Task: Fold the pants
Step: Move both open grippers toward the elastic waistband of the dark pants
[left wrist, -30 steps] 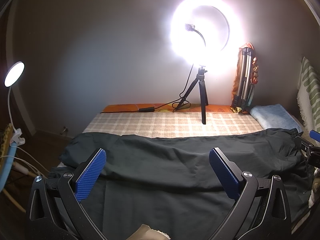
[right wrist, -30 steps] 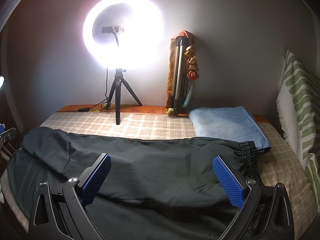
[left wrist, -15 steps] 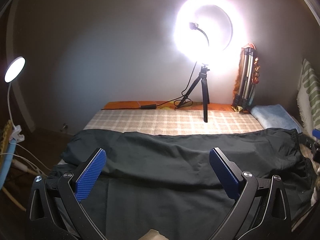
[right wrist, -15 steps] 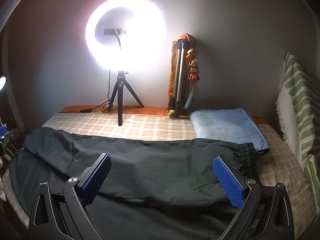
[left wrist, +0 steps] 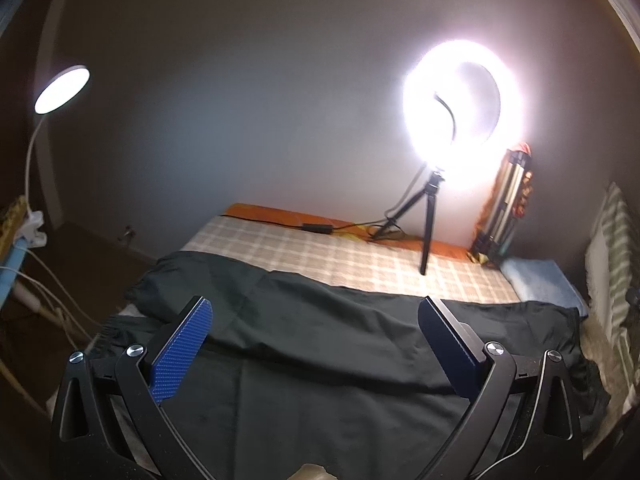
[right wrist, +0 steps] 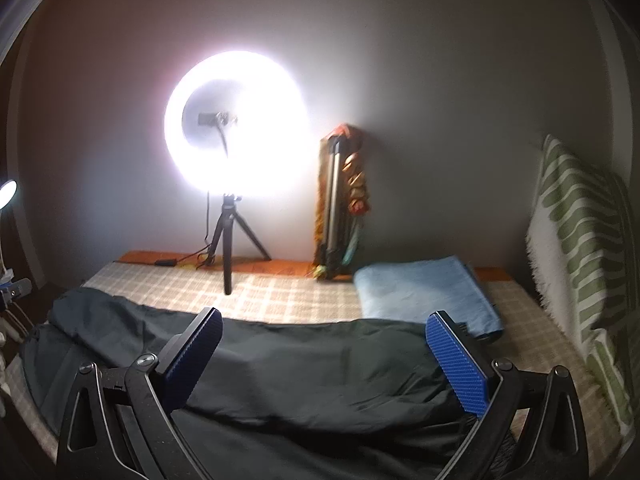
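- Pants [left wrist: 320,344], dark, lie spread lengthwise across the checked bed [left wrist: 320,252].
- Left gripper [left wrist: 316,344] hovers above them, jaws spread wide, empty.
- Right gripper [right wrist: 328,356] likewise, jaws released.

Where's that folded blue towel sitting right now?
In the right wrist view the folded blue towel lies on the checked bedspread at the right, just behind the dark pants, beside the folded tripod leaning on the wall.
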Motion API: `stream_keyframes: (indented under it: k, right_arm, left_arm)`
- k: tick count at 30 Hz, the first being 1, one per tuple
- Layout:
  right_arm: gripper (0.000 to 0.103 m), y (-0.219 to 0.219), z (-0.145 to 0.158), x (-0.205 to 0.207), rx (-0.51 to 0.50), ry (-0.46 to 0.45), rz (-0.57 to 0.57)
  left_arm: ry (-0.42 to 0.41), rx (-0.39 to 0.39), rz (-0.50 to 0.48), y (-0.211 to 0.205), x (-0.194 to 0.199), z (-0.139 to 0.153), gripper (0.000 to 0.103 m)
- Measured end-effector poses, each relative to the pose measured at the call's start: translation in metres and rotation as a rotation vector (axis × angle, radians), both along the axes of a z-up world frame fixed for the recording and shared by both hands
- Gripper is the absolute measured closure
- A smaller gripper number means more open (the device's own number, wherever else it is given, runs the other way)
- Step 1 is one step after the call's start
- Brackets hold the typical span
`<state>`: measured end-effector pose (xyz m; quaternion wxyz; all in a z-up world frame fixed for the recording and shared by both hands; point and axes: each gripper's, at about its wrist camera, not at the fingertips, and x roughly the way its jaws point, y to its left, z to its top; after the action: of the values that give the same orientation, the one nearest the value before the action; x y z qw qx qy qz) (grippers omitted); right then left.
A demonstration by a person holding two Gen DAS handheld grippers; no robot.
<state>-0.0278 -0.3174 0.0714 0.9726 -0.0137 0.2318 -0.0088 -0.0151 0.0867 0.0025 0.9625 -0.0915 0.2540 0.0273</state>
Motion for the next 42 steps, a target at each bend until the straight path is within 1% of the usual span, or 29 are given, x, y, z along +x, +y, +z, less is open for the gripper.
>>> stream_keyframes:
  k: [3, 6, 10, 13, 15, 19, 24, 26, 30, 32, 34, 36, 39, 42]
  right_arm:
    - [0.000, -0.010, 0.005, -0.007, 0.013, -0.019, 0.007]
    - [0.000, -0.016, 0.006, -0.008, -0.008, -0.019, 0.018]
    - [0.000, -0.017, 0.004, 0.002, -0.042, 0.029, 0.054]
    - [0.000, -0.011, 0.001, 0.017, -0.035, 0.067, 0.122]
    - [0.000, -0.004, -0.001, 0.027, -0.027, 0.090, 0.162]
    - [0.000, 0.018, -0.006, 0.052, -0.027, 0.128, 0.243]
    - [0.001, 0.048, -0.019, 0.089, -0.053, 0.188, 0.329]
    - [0.003, 0.060, -0.027, 0.104, -0.063, 0.221, 0.365]
    - [0.010, 0.083, -0.049, 0.139, -0.076, 0.294, 0.444]
    - [0.013, 0.093, -0.063, 0.156, -0.070, 0.331, 0.462]
    - [0.017, 0.102, -0.079, 0.175, -0.060, 0.376, 0.489]
    - [0.017, 0.110, -0.093, 0.191, -0.057, 0.409, 0.514]
    - [0.017, 0.127, -0.116, 0.216, -0.086, 0.454, 0.549]
    - [0.017, 0.143, -0.139, 0.236, -0.134, 0.499, 0.596]
  left_arm:
    - [0.000, 0.049, 0.022, 0.014, -0.003, 0.004, 0.001]
    - [0.019, 0.080, 0.040, 0.035, -0.003, 0.009, 0.001]
    - [0.034, 0.074, 0.074, 0.071, -0.002, 0.020, 0.001]
    - [0.046, 0.089, 0.107, 0.096, 0.002, 0.027, 0.002]
    - [0.062, 0.091, 0.114, 0.109, 0.007, 0.027, 0.002]
    - [0.115, 0.062, 0.129, 0.134, 0.024, 0.021, 0.005]
    - [0.172, -0.014, 0.155, 0.161, 0.048, 0.003, 0.006]
    - [0.201, -0.041, 0.163, 0.170, 0.061, -0.007, 0.006]
    - [0.255, -0.072, 0.157, 0.175, 0.083, -0.030, 0.007]
    - [0.286, -0.078, 0.149, 0.172, 0.094, -0.044, 0.007]
    - [0.318, -0.076, 0.138, 0.170, 0.106, -0.056, 0.012]
    - [0.341, -0.073, 0.129, 0.168, 0.117, -0.066, 0.013]
    - [0.366, -0.065, 0.118, 0.164, 0.130, -0.080, 0.014]
    - [0.389, -0.041, 0.102, 0.156, 0.141, -0.092, 0.014]
